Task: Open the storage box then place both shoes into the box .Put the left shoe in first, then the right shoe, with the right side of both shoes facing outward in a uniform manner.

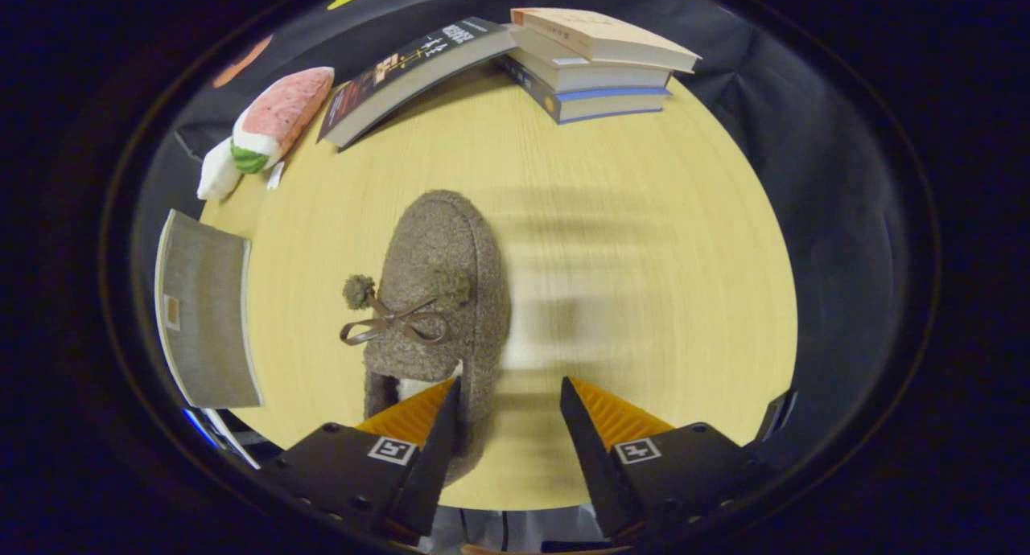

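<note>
The gripper (508, 390) stands with its jaws spread apart over the near edge of the table (644, 298); nothing is clamped between them; the gap shows bare wood and a blurred pale streak. The left finger (438, 438) overlaps the heel end of the shoe (438, 289), and whether it actually touches the fabric cannot be told; the right finger (587, 434) is clear of the shoe, with open table ahead of it. The shoe — a brown, fuzzy slipper with a thin bow (394, 323) and two small pom-poms on its upper — lies flat on the round, light wooden table, its toe pointing to the far side and its heel opening, pale inside, nearest the fingers; it sits just ahead of the left finger and left of the gap. At the left edge of the table lies a grey, flat panel-like item (205, 314) with a small tag on it; what it is cannot be determined. On the far left rests a plush toy (269, 125) shaped like a watermelon slice — pink, white and green; beside it, further right, a dark-covered book (414, 72) lies flat; at the far side a stack of three books (595, 64) stands, well apart from the shoe.
</note>
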The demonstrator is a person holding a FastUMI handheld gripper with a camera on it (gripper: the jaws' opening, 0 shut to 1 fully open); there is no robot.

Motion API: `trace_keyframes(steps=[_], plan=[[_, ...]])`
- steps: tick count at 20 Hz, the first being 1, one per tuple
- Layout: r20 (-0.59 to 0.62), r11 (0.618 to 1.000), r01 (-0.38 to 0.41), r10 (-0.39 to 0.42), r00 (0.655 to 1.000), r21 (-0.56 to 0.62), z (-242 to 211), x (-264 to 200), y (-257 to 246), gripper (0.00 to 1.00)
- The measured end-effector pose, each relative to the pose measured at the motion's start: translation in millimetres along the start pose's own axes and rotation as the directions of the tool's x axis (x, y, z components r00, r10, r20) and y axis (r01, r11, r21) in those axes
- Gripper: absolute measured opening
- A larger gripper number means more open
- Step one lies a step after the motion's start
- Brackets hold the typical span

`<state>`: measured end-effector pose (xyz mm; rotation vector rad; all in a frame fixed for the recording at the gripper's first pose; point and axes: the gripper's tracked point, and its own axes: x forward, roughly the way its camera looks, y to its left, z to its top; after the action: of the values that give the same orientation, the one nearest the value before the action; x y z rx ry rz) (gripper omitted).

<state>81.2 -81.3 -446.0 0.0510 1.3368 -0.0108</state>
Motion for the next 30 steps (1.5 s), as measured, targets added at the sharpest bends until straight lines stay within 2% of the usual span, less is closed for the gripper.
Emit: trace_keyframes(steps=[3, 6, 8, 10, 14, 18, 25, 30], plan=[[-0.029, 0.997, -0.057, 0.058, 0.998, 0.047, -3, 7, 9, 0.49], [-0.051, 0.991, -0.109, 0.113, 0.992, 0.081, -4, 9, 18, 0.11], [-0.049, 0.992, -0.113, 0.115, 0.992, 0.057, 0, 6, 18, 0.09], [-0.055, 0.990, -0.117, 0.121, 0.991, 0.075, -1, 7, 17, 0.00], [-0.070, 0.972, -0.154, 0.169, 0.983, 0.175, -2, -6, 18, 0.00], [-0.037, 0.941, -0.213, 0.230, 0.973, 0.261, 3, -48, 29, 0.00], [0.095, 0.934, -0.240, 0.223, 0.970, 0.264, 17, -147, 60, 0.00], [0.149, 0.937, -0.274, 0.245, 0.958, 0.219, 12, -210, 121, 0.00]])
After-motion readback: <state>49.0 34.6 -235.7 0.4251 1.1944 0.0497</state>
